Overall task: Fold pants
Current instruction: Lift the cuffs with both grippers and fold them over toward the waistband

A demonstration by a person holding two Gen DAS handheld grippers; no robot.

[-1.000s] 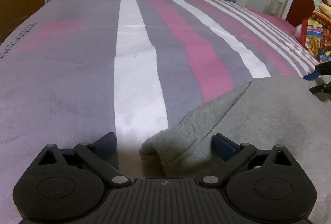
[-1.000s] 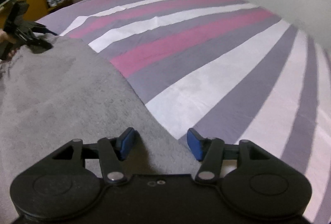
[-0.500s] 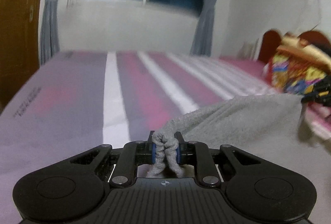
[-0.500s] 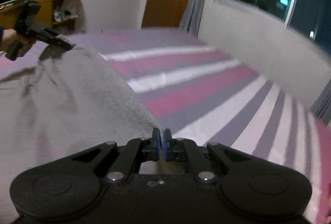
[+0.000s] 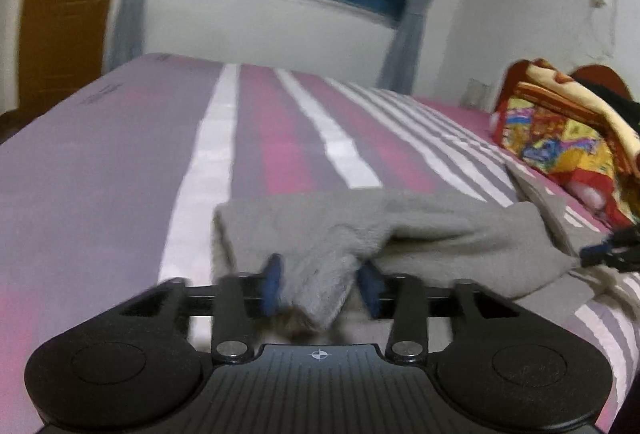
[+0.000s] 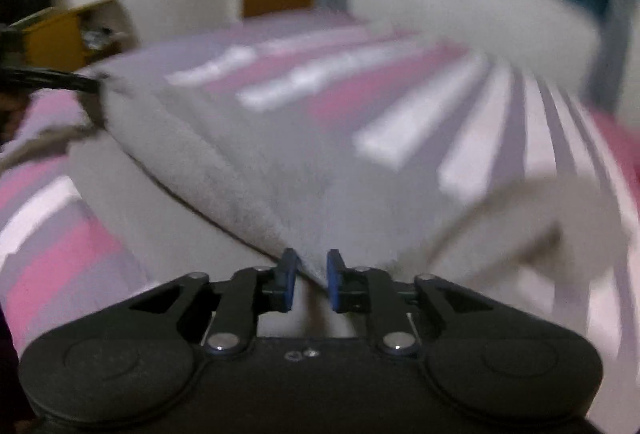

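Clearly the grey pants (image 5: 420, 230) are soft, thick fleece, draped low-centre on the striped bed (image 5: 120, 153). Both the left tool (image 5: 320, 284) and right tool (image 6: 312, 280) are spreading, cloth corners between their pads. Such fabric sags; hems and waistband corners look the best holds.

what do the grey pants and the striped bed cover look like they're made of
Grey pants: probably fleece or terry knit; matte, fuzzy nap shows along the folded edge. Striped bed cover: seemingly a smooth, thin woven sheet, likely cotton or a blend; flat with faint creases, though blur limits certainty.
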